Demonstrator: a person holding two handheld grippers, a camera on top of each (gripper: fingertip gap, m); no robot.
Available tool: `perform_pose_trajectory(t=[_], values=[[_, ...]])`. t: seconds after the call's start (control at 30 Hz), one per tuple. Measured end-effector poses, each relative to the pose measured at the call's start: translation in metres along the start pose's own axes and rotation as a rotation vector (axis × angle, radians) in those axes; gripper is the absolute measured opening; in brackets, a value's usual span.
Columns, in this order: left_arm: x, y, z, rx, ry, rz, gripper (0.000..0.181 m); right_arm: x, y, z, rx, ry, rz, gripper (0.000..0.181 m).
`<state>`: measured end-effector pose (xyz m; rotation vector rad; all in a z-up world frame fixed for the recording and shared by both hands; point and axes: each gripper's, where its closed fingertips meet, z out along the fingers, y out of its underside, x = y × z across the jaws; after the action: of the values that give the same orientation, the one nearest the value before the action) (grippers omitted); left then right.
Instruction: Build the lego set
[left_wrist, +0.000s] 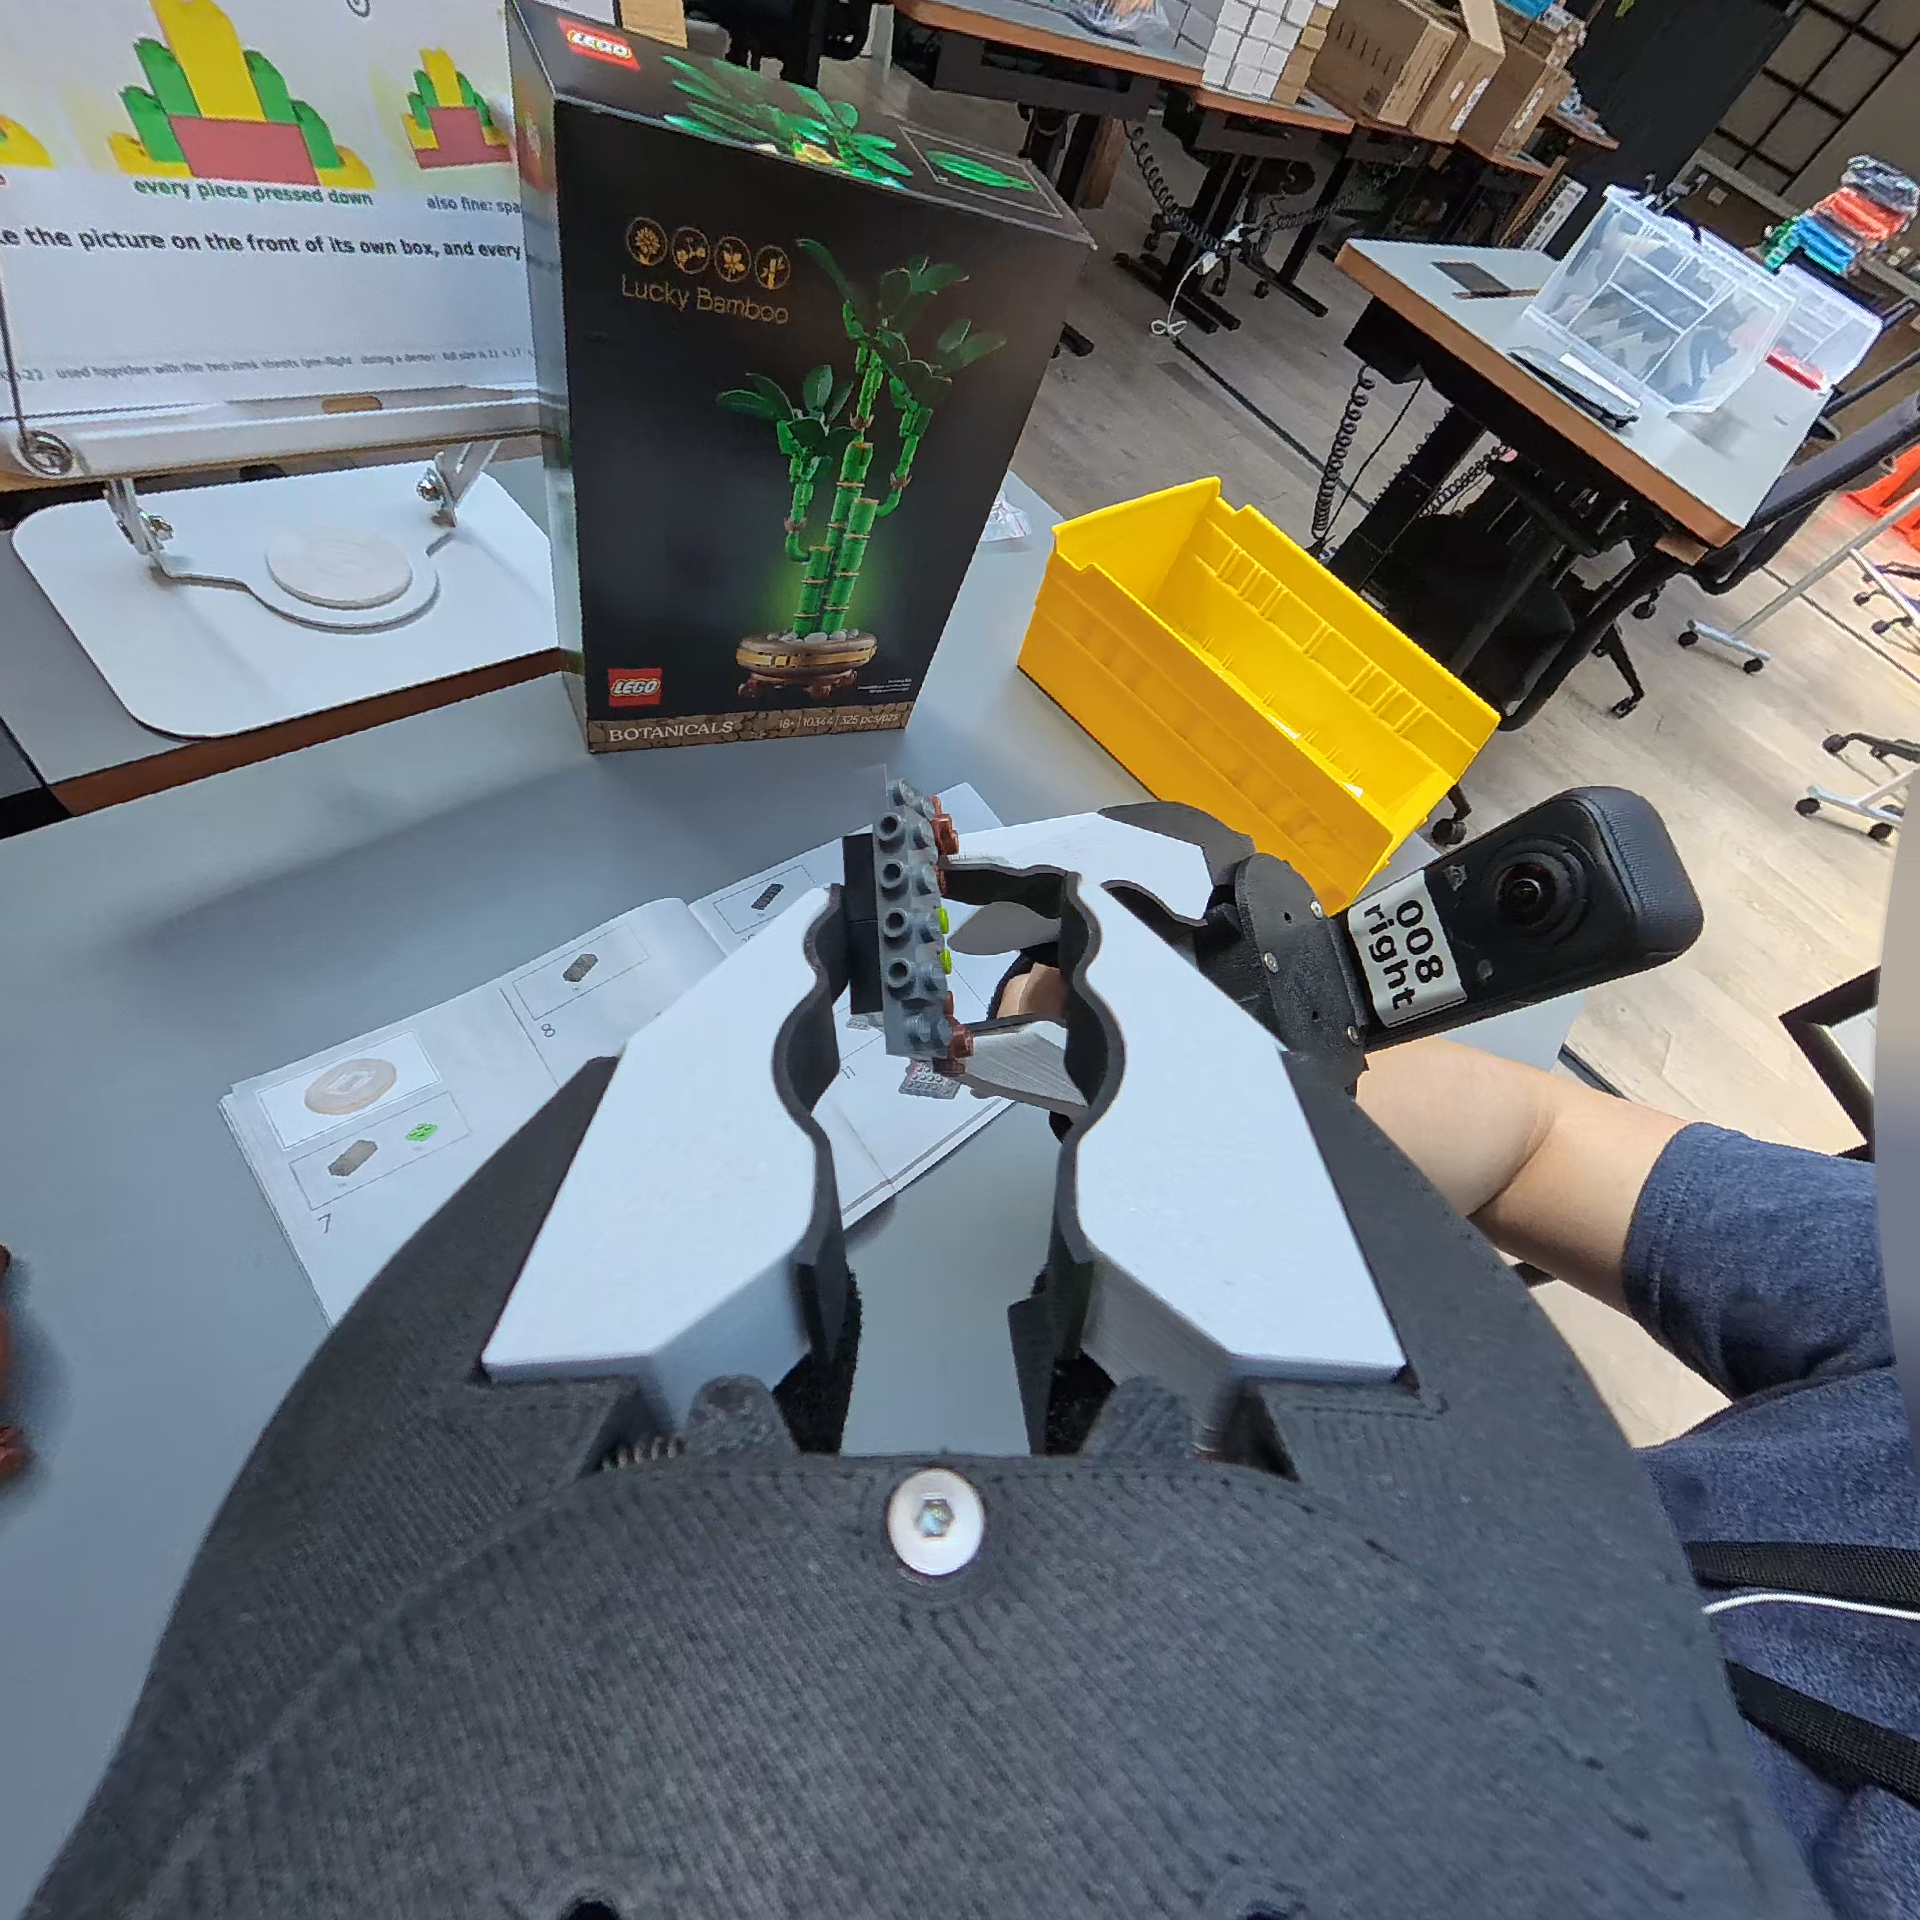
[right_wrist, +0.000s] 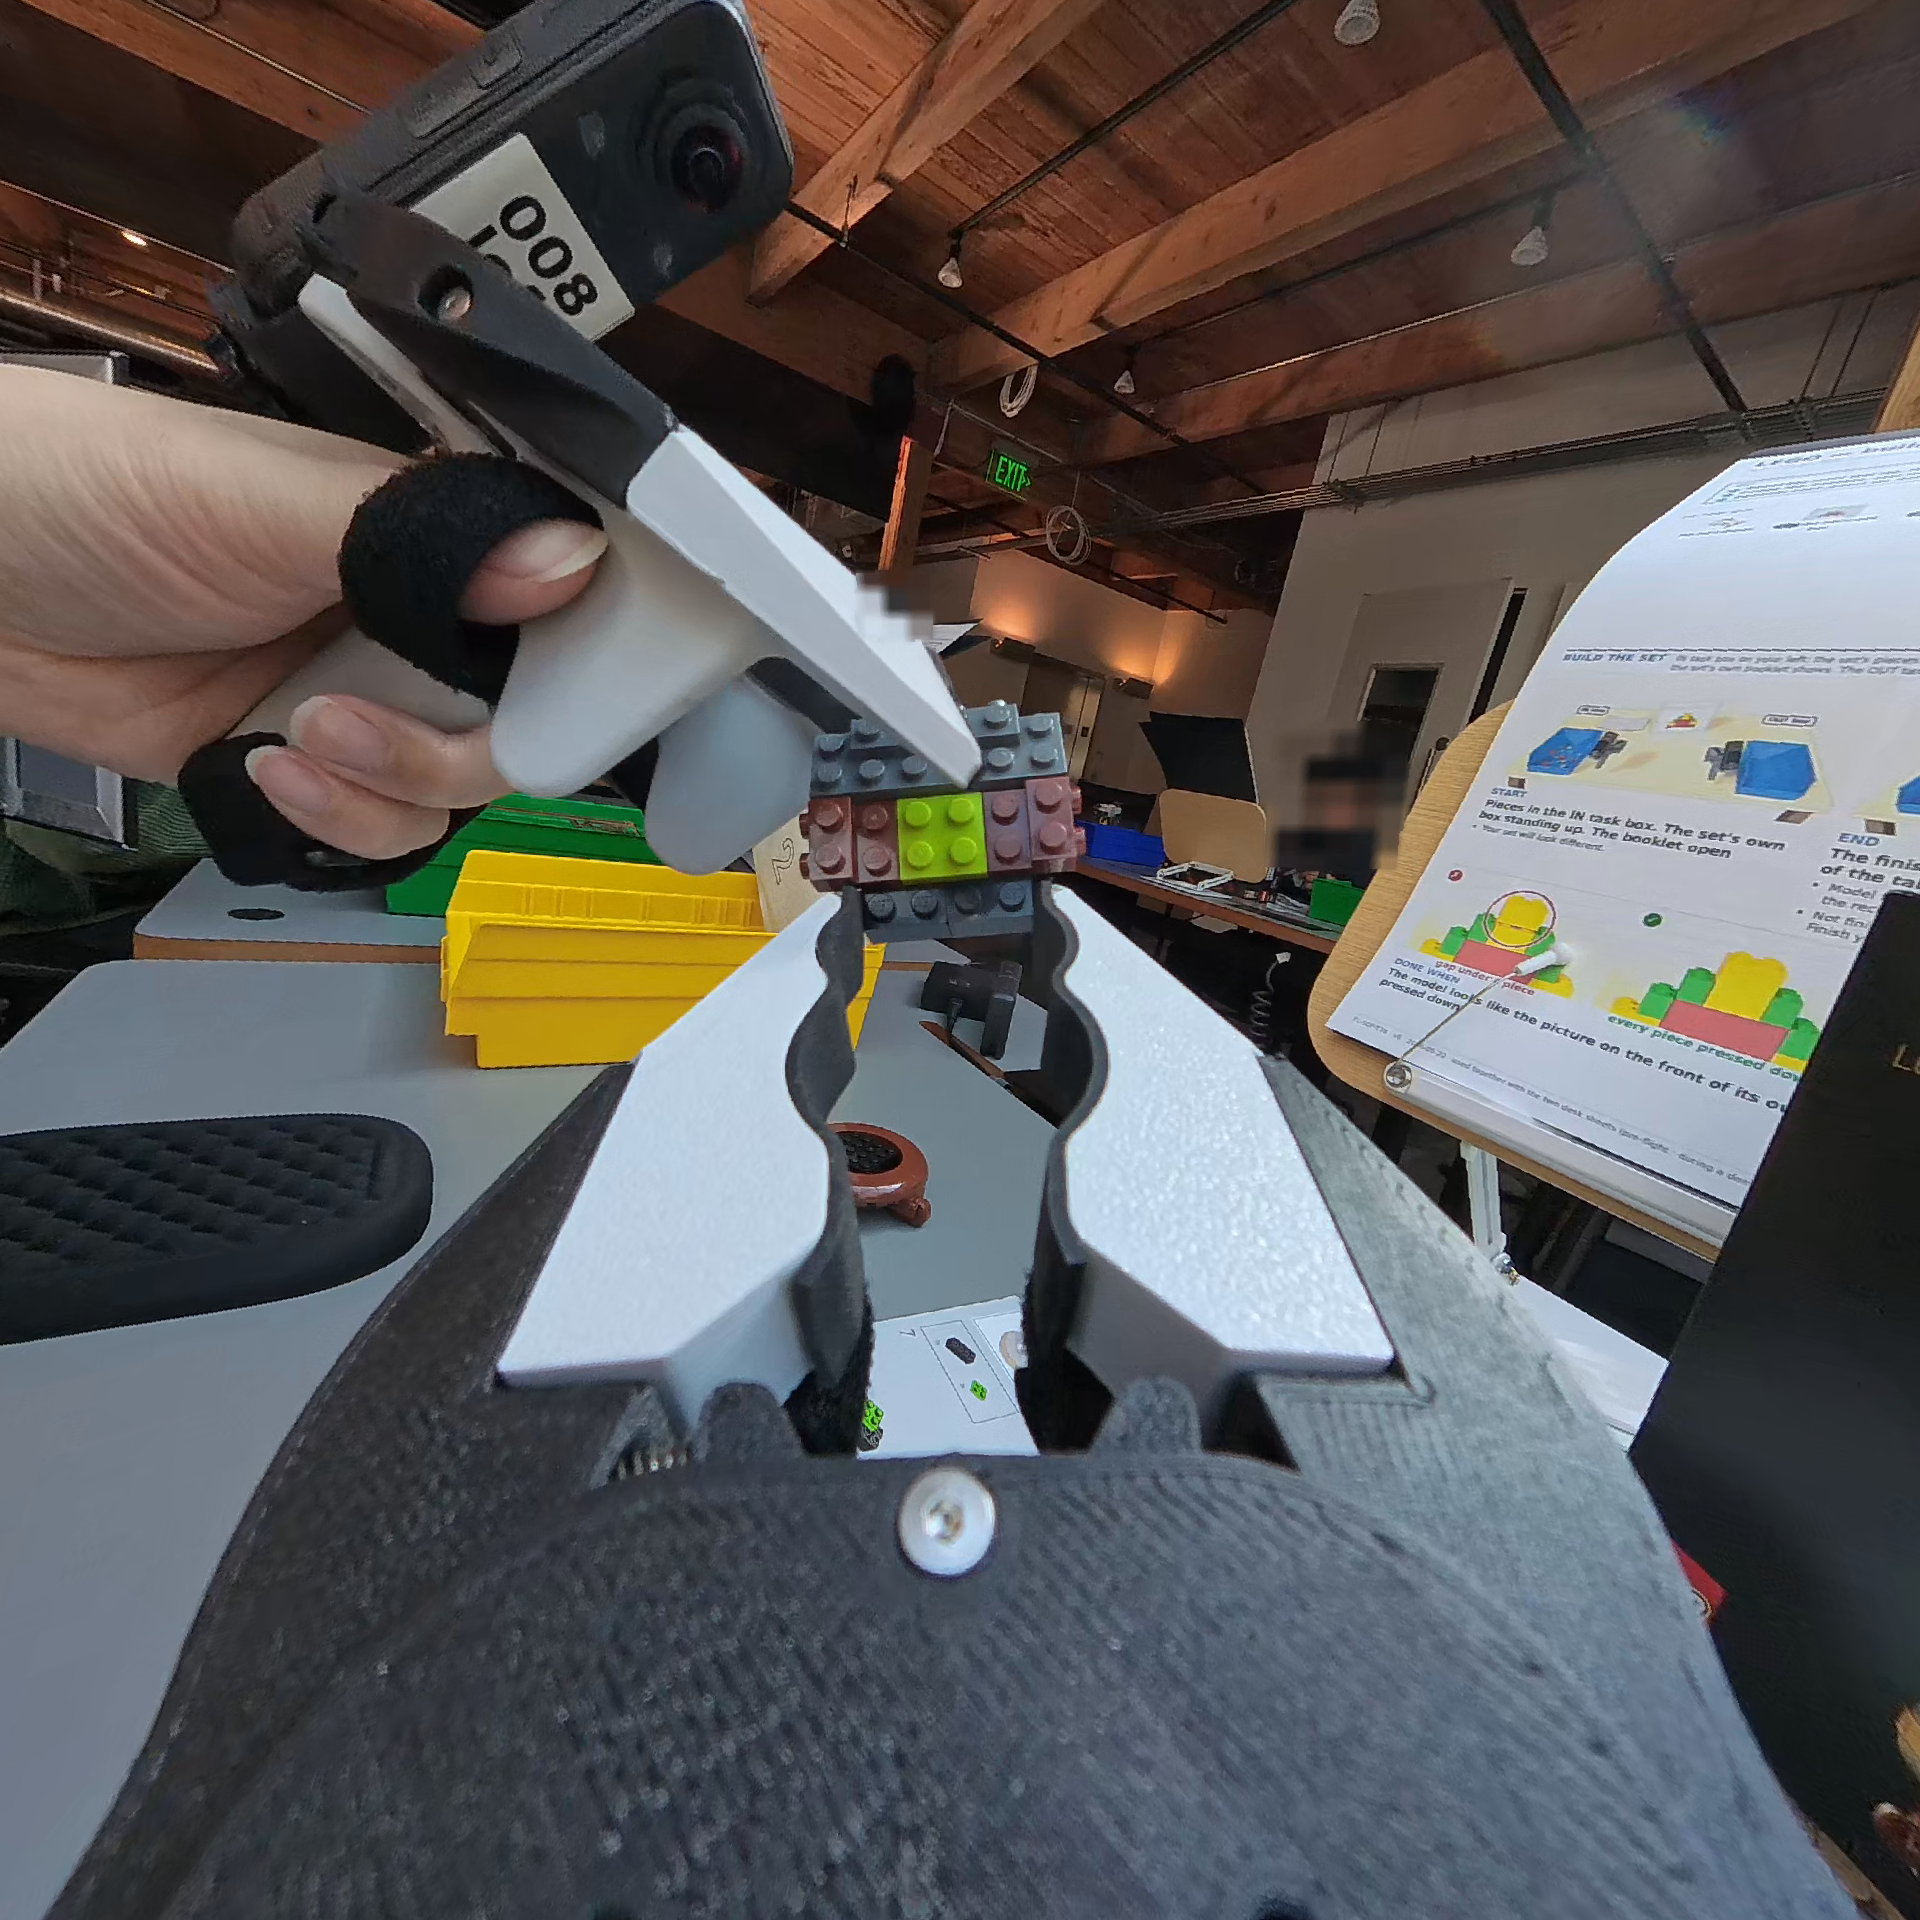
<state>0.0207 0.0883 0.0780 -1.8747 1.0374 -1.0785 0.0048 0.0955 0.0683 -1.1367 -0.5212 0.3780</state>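
Note:
A small lego assembly (right_wrist: 940, 831) of grey plates, brown bricks and a lime brick is held in the air over the open booklet (left_wrist: 623, 1039). My right gripper (right_wrist: 945, 914) is shut on its lower grey part, with the studs facing its camera. In the left wrist view the assembly (left_wrist: 909, 935) stands on edge. My left gripper (left_wrist: 956, 914) straddles it with its jaws apart. Its left pad touches the black back, and there is a gap on the stud side, where the right gripper (left_wrist: 987, 977) reaches in. In the right wrist view, one left fingertip (right_wrist: 961, 764) lies over the upper studs.
The black set box (left_wrist: 769, 416) stands behind the booklet, with a yellow bin (left_wrist: 1247, 665) to its right. A sheet on a stand (right_wrist: 1662, 883) is to the box's left. A round brown lego piece (right_wrist: 873, 1153) and a black pad (right_wrist: 187, 1205) lie on the grey table (left_wrist: 312, 883). The grippers are tip to tip, or close to it.

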Motion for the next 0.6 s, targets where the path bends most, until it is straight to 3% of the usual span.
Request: perform_pose_trajectory(t=[0.6], values=[[0.003, -0.0039, -0.0045, 0.048, 0.055, -0.046, 0.03, 0.0002, -0.0044, -0.0015, 0.024, -0.006, 0.019, 0.031]])
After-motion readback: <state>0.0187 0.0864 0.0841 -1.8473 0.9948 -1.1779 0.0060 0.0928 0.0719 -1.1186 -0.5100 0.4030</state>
